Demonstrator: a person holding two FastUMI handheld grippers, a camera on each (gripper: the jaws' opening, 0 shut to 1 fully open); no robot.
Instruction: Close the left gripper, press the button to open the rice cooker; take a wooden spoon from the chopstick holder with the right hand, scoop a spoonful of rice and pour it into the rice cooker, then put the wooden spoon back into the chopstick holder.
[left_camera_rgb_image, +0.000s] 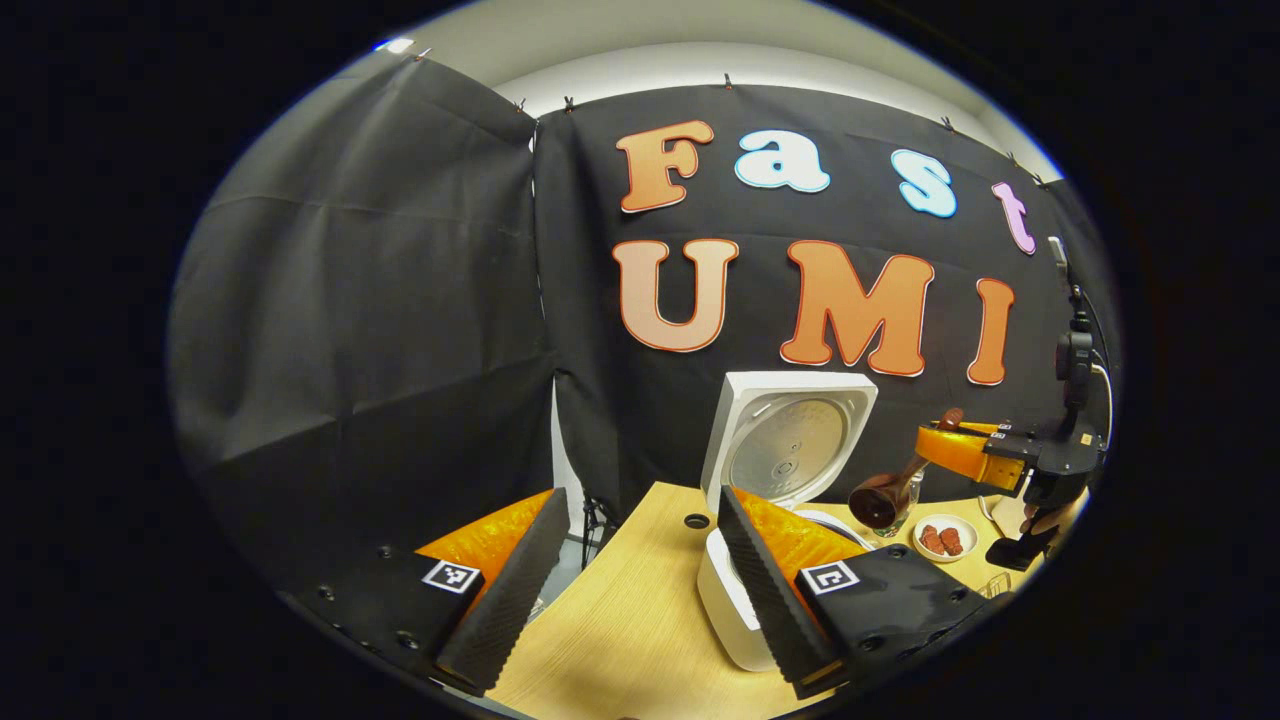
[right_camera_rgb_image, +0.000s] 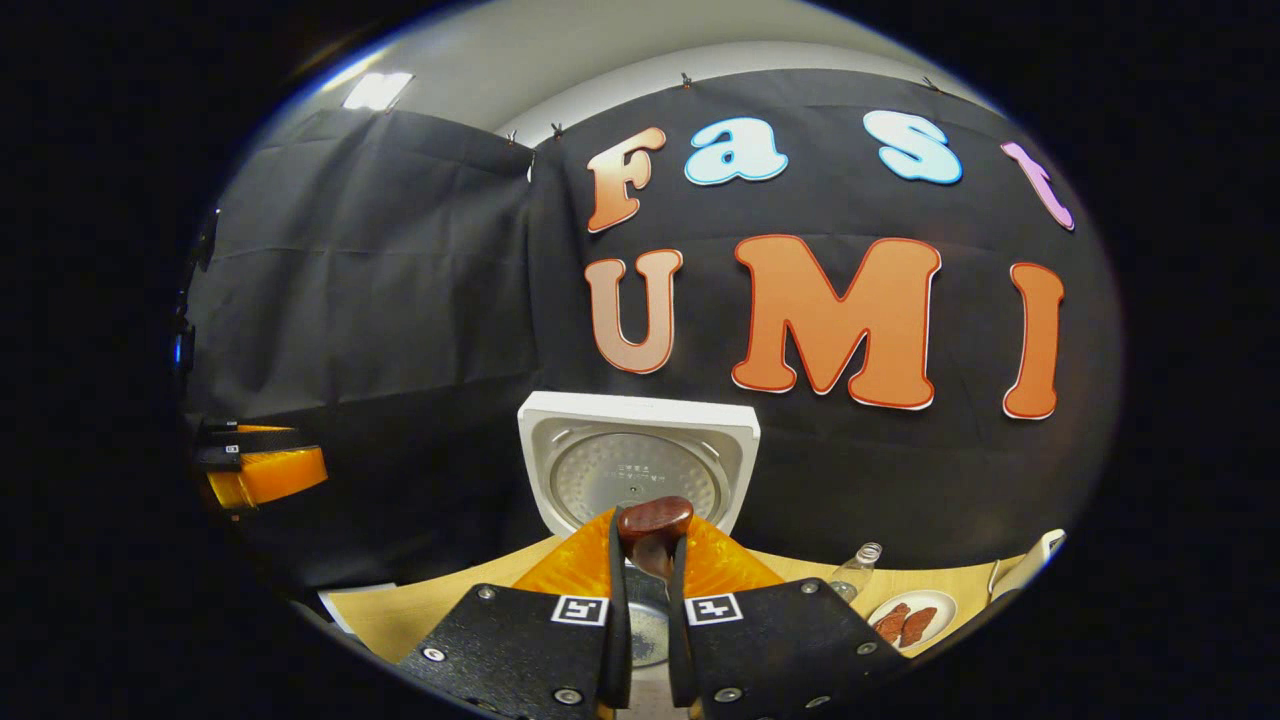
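Rice cooker (left_camera_rgb_image: 760, 520) stands near the tabletop's (left_camera_rgb_image: 620, 620) far edge, lid (right_camera_rgb_image: 637, 470) raised. Right gripper (right_camera_rgb_image: 648, 560) clamps the wooden spoon (right_camera_rgb_image: 654, 525) above it; left gripper (left_camera_rgb_image: 640, 570) hangs released. Recommended: keep the bowl level, tip only over the open pot.

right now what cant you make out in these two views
- Inside of the rice cooker: the left gripper finger hides the pot in the left gripper view; the right gripper fingers hide it in the right gripper view.
- Wooden spoon: whether its bowl carries rice, too small.
- Chopstick holder: can't pick it out.
- Small plate: contents too small to name.
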